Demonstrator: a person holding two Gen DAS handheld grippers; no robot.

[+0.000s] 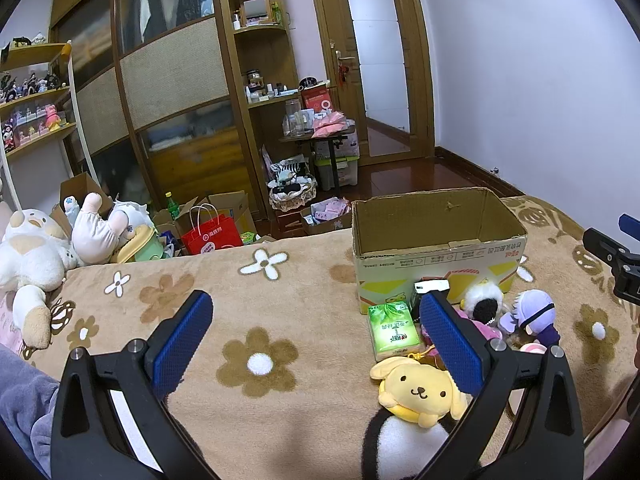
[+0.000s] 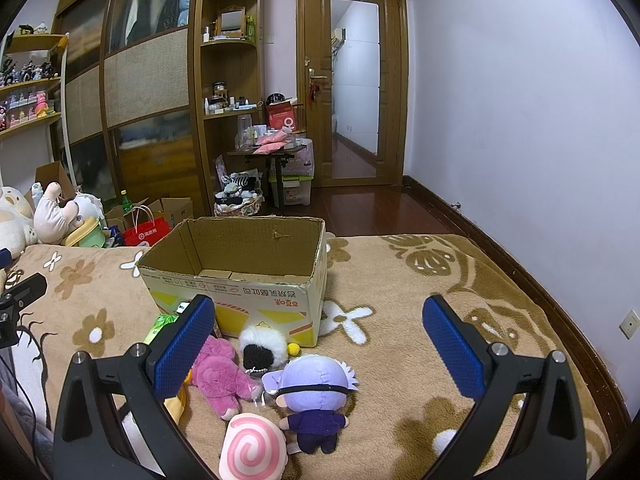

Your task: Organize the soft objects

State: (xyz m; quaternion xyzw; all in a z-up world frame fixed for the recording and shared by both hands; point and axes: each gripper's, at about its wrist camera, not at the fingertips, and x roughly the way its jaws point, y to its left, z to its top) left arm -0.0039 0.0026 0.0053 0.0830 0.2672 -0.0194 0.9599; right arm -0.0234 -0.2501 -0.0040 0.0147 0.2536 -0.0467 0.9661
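Bed with tan flower-print blanket [image 2: 400, 280]. Open cardboard box [image 2: 240, 280] at far middle. Near it: green tissue pack [image 1: 394, 330], pink plush [image 2: 220, 376], black-and-white plush [image 2: 262, 346], purple-haired doll [image 2: 316, 396], pink swirl plush [image 2: 254, 450], yellow dog plush [image 1: 420, 392]. Large white plush [image 1: 32, 256] far left.

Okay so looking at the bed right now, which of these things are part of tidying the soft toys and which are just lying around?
Part of the job:
cardboard box
yellow dog plush
pink plush
purple-haired doll
fluffy white plush
pink swirl plush
tissue pack, probably

Just lying about:
red bag
green bottle
big plushes at the bed's far corner, probably
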